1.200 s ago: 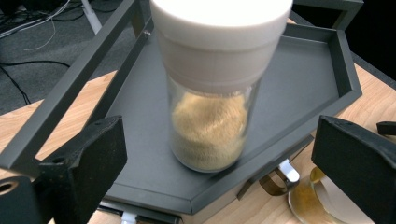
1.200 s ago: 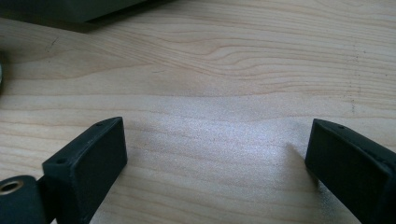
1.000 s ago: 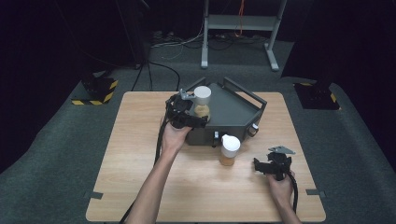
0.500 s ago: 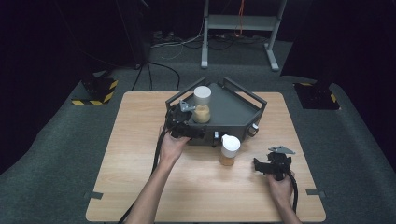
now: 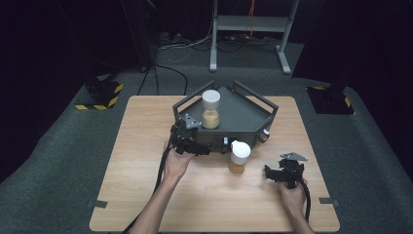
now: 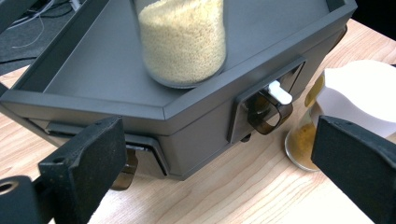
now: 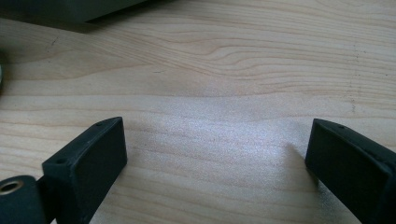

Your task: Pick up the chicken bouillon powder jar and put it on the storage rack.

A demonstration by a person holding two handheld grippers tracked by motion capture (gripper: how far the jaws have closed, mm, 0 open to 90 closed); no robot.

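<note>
High view: my left gripper (image 5: pixel 187 141) sits at the near-left corner of the dark tray (image 5: pixel 253 124). How it stands is hard to read here, since the grey plate and my hand cover it. Just past it, on the tray floor, stands the white-capped jar (image 5: pixel 211 109) with pale grain in its lower half. To the gripper's right, on the wooden table (image 5: pixel 146 195) just outside the tray's front wall, is a second jar (image 5: pixel 238 156) with a white lid and orange-brown contents. My right gripper (image 5: pixel 285 171) rests further right, apart from that jar and holding nothing. Both forearms are cut off by the bottom edge.

Left gripper view: the left gripper (image 6: pixel 219 172) is spread wide and grips nothing. Between the jaws I see the tray's (image 6: pixel 93 60) front wall, very close. Beyond it is the grain jar (image 6: pixel 183 39), its top cut off by the frame. A brown clip with a white tab (image 6: pixel 271 105) is on the wall. The second jar (image 6: pixel 322 116) is partly hidden behind my right-hand jaw.

Right gripper view: the right gripper (image 7: pixel 215 163) is wide open with bare table (image 7: pixel 224 84) between the jaws. A sliver of the tray (image 7: pixel 70 11) shows ahead, mostly cut off.
</note>
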